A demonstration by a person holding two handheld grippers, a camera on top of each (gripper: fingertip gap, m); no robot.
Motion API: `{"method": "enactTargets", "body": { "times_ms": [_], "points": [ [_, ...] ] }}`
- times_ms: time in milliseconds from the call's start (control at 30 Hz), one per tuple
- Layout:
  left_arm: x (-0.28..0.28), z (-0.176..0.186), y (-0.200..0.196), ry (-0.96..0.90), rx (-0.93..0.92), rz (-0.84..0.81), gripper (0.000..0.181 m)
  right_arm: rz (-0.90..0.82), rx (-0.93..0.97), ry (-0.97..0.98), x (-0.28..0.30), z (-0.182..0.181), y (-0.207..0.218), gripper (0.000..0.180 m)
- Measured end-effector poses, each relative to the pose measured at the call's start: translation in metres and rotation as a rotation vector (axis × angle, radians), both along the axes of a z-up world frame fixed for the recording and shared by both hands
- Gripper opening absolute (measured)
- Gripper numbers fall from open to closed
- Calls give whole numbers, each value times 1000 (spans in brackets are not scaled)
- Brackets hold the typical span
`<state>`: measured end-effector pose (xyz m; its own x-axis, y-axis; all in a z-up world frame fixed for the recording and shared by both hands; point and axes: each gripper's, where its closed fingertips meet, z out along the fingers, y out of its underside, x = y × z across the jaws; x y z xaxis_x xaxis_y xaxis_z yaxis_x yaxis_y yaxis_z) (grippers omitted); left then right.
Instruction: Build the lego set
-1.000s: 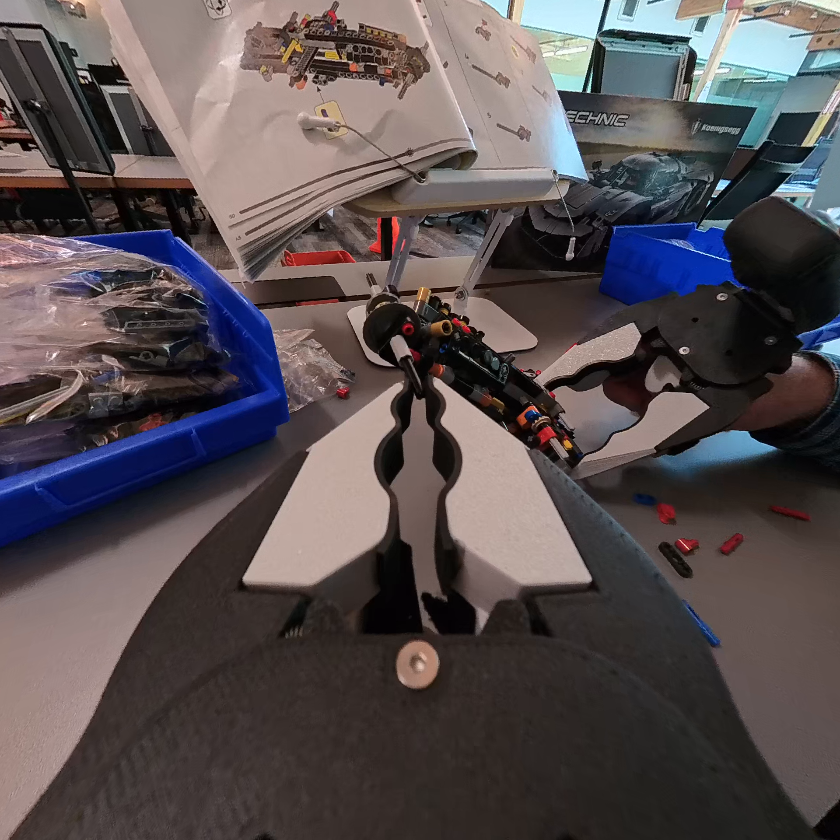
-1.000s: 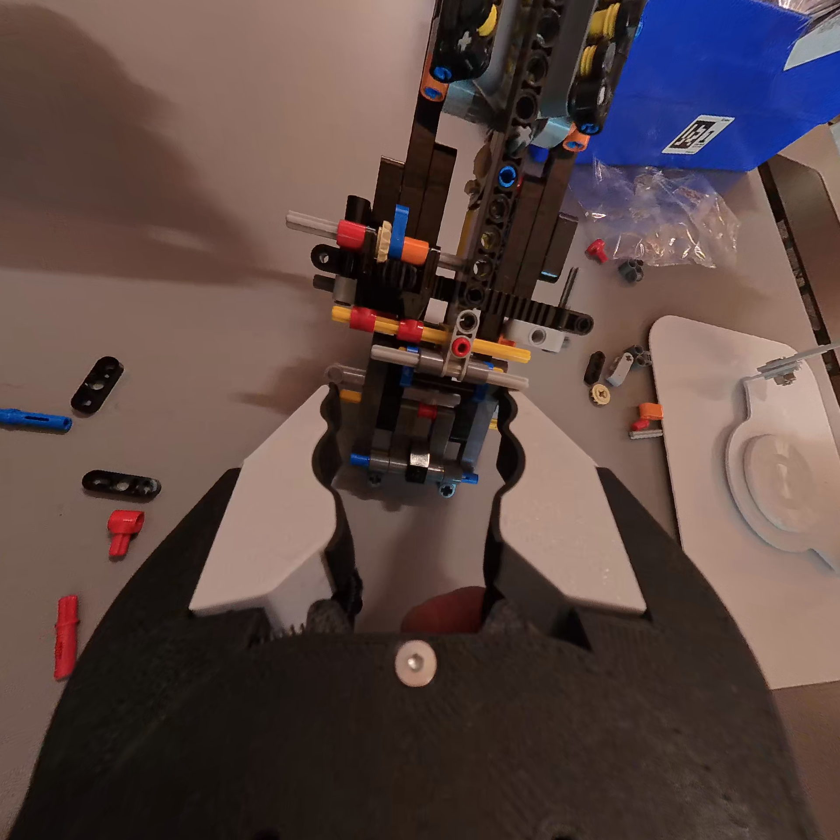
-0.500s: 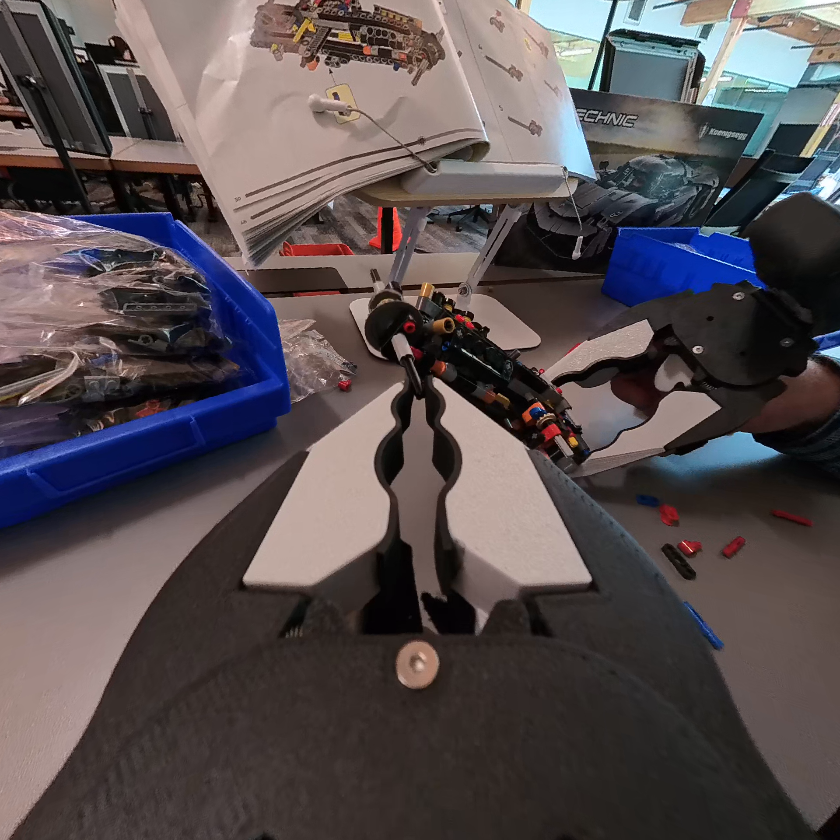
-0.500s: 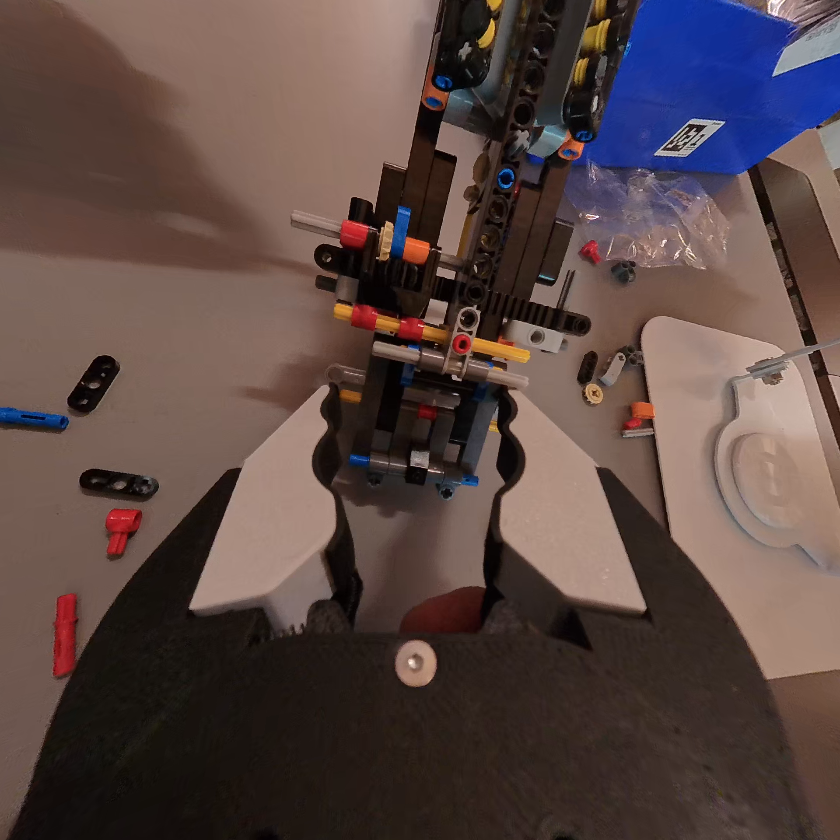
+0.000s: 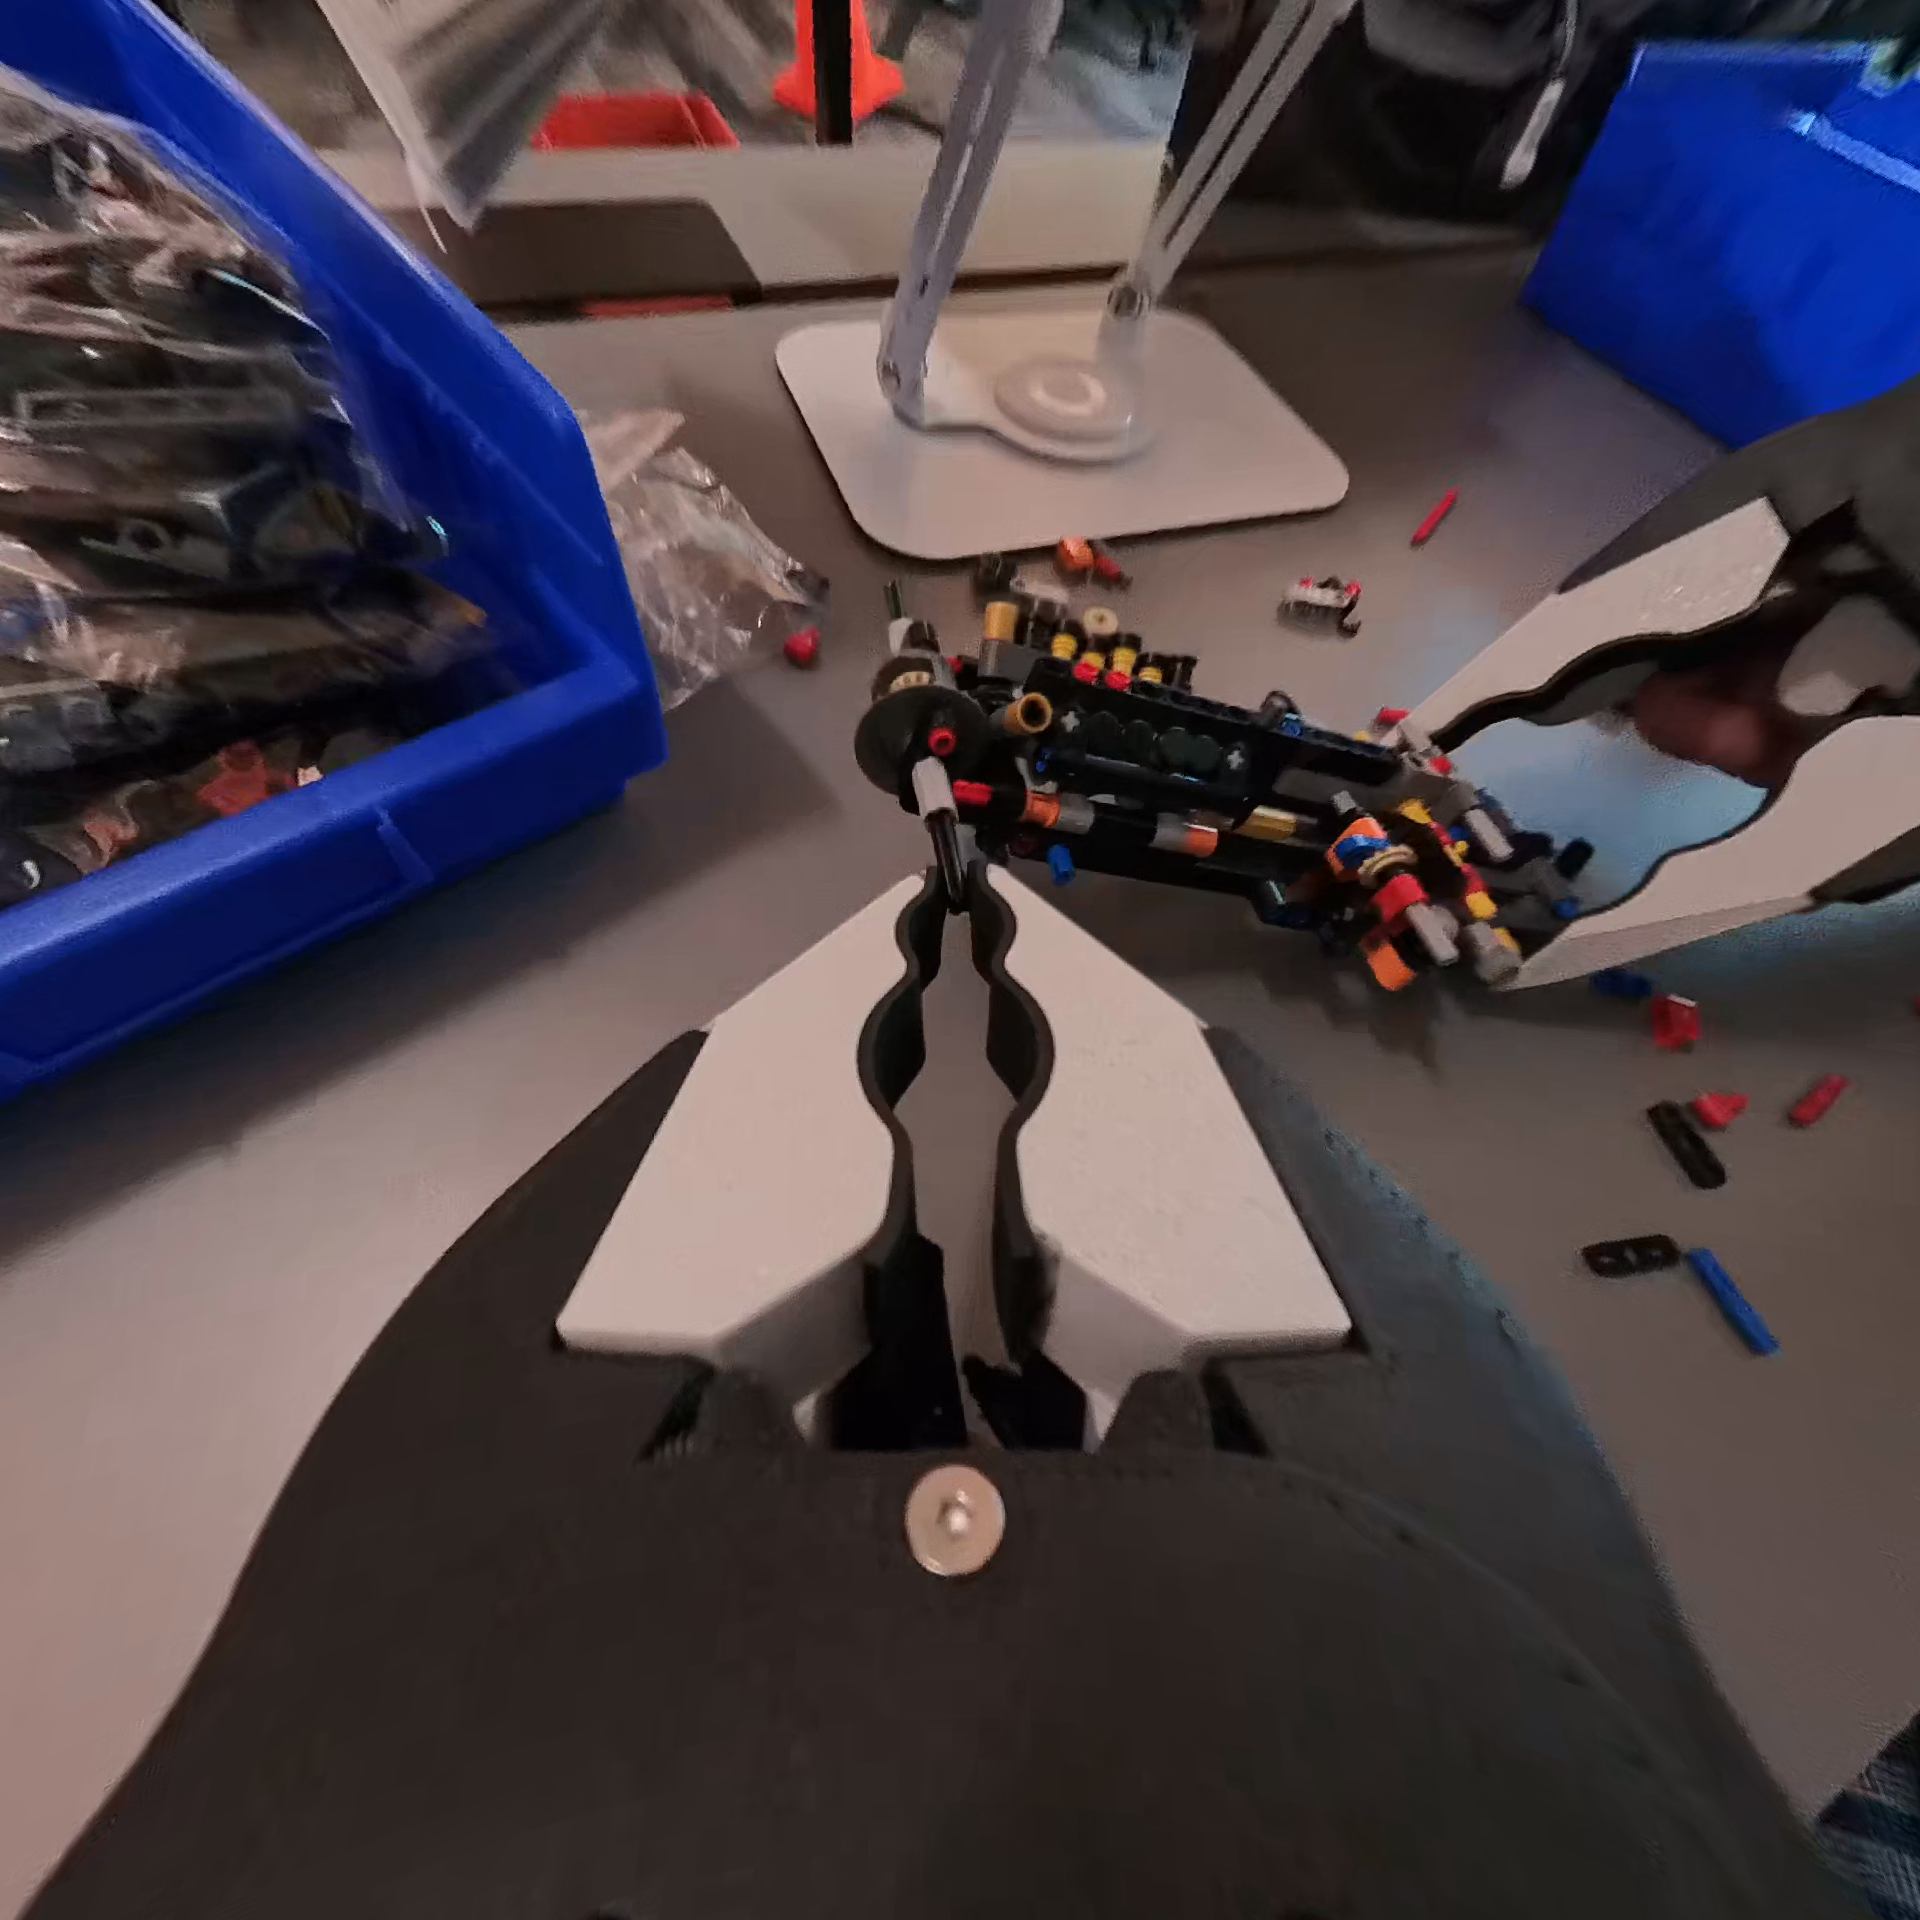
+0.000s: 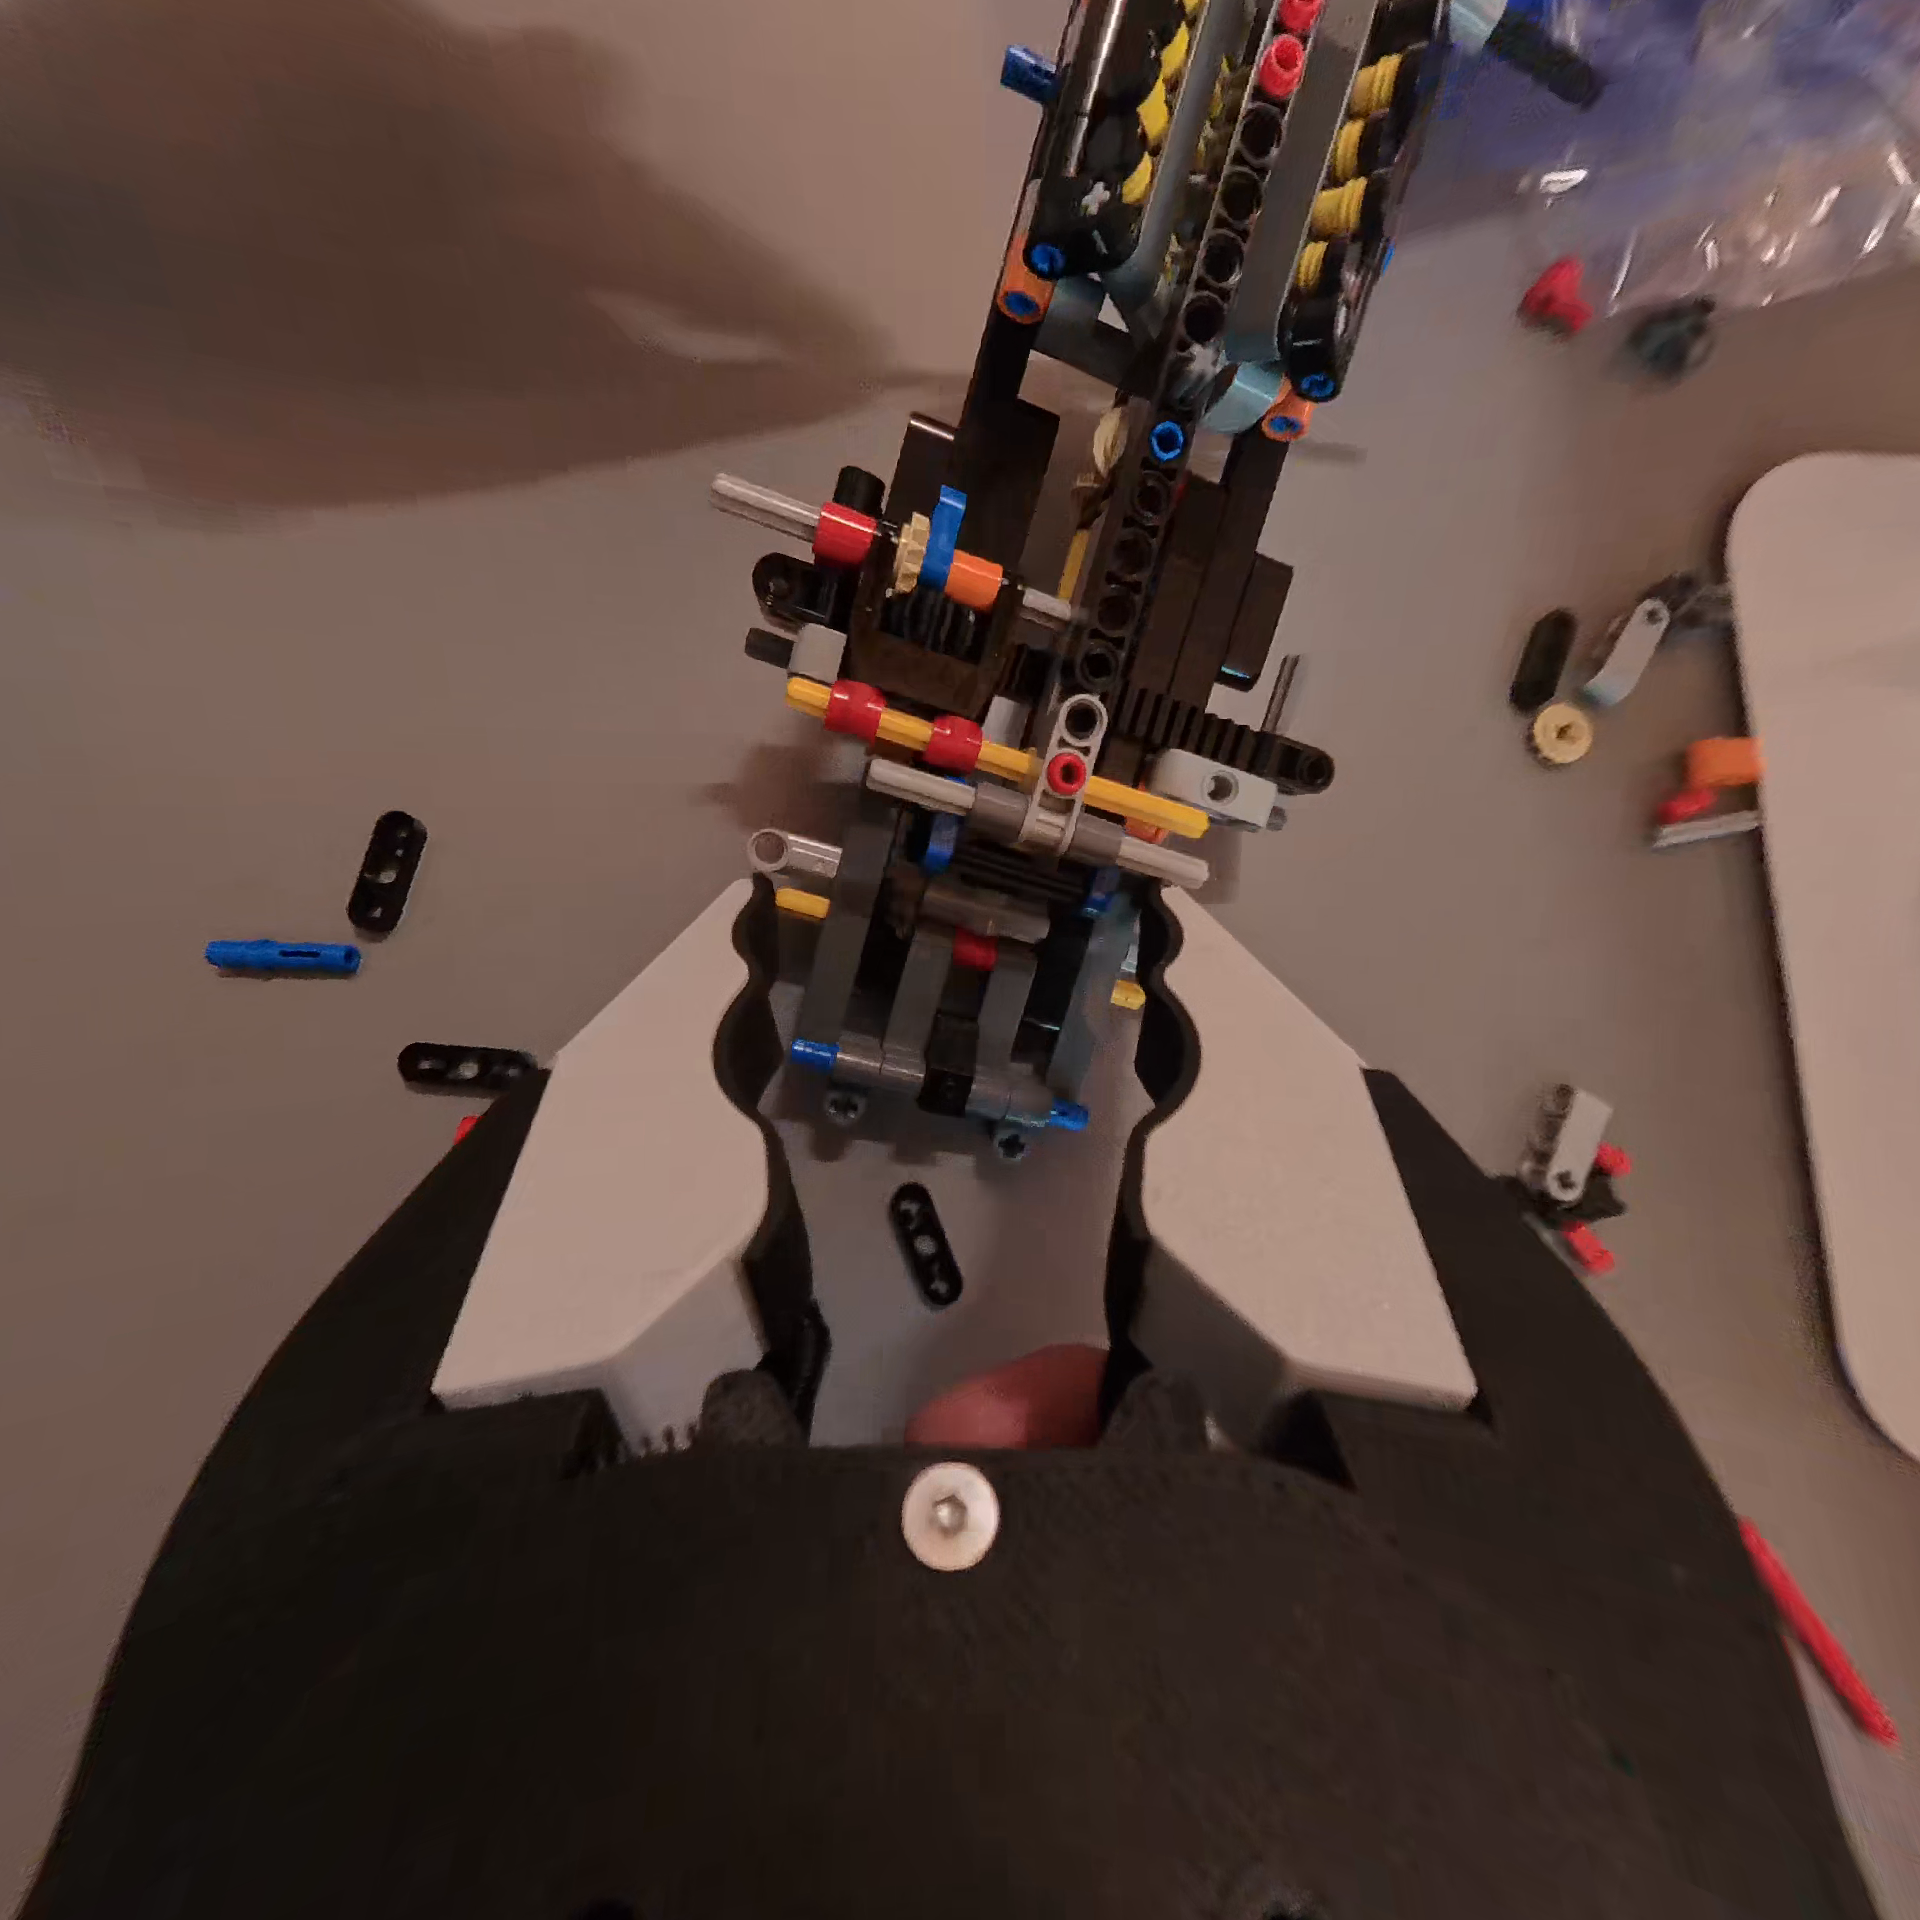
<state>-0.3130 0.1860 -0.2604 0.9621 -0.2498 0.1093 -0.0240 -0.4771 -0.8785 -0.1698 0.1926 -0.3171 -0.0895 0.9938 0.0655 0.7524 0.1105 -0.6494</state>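
The long black lego assembly [image 5: 1143, 779] with red, yellow and orange pins hangs between my two grippers, low over the grey table. My left gripper [image 5: 951, 883] is shut on a thin black axle [image 5: 943, 844] that sticks out of the assembly's left end, under a black round part [image 5: 914, 727]. My right gripper [image 6: 956, 904] is shut on the assembly's other end [image 6: 966, 997], one finger on each side. It also shows in the left wrist view [image 5: 1621, 790] at the right. The assembly's far end runs out of the top of the right wrist view.
A blue bin [image 5: 343, 831] of bagged parts stands at the left, a clear bag [image 5: 696, 551] beside it. The white stand base [image 5: 1060, 457] and another blue bin [image 5: 1745, 229] are behind. Loose pieces [image 5: 1694, 1143] lie at the right, with a blue pin [image 6: 281, 956] and black beams [image 6: 925, 1242]. My hands' fingertips stand some 15 cm from each other. It is some 9 cm from my right tips to the blue pin [image 6: 281, 956]. It is also in sight in the left wrist view [image 5: 1733, 1299].
Both grippers and the assembly have come down toward the table and the left view has tipped down, so the instruction book is out of sight. Both grips are unchanged.
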Motion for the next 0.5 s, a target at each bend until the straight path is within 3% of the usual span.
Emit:
{"method": "enactTargets", "body": {
  "times_ms": [500],
  "points": [
    [1,-38,34,121,-202,-189,2,-152,-123,-17,7,10,-15,62]
  ]
}}
